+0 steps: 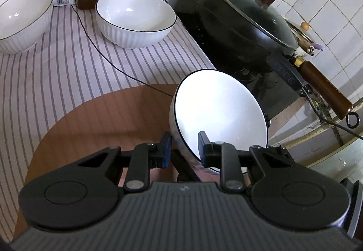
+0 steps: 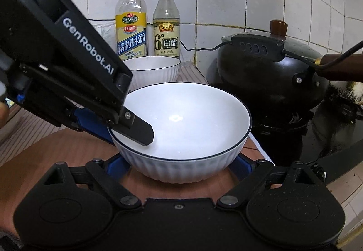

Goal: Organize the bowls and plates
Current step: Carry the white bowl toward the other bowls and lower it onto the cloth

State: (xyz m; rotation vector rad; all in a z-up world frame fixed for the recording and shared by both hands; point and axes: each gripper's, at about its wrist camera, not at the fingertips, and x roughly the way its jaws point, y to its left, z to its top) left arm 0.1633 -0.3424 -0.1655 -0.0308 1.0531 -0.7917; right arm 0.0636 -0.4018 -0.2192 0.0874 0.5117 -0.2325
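Observation:
My left gripper (image 1: 184, 147) is shut on the rim of a white ribbed bowl (image 1: 222, 110) with a dark rim line, one finger inside and one outside. The right wrist view shows the same bowl (image 2: 188, 119) on a brown round board (image 2: 68, 155), with the left gripper's finger (image 2: 138, 130) over its left rim. My right gripper (image 2: 181, 167) is open, its blue-padded fingers on either side of the bowl's base; whether they touch it I cannot tell. Two more white bowls stand on the striped cloth, one at the back middle (image 1: 136, 17) and one at far left (image 1: 22, 19).
A cooking wine bottle (image 2: 131, 22) and a vinegar bottle (image 2: 166, 24) stand against the tiled wall. A black lidded wok (image 1: 245, 22) with a wooden handle (image 1: 324, 87) sits on the stove at right. A thin black cable (image 1: 102, 53) crosses the striped cloth (image 1: 45, 81).

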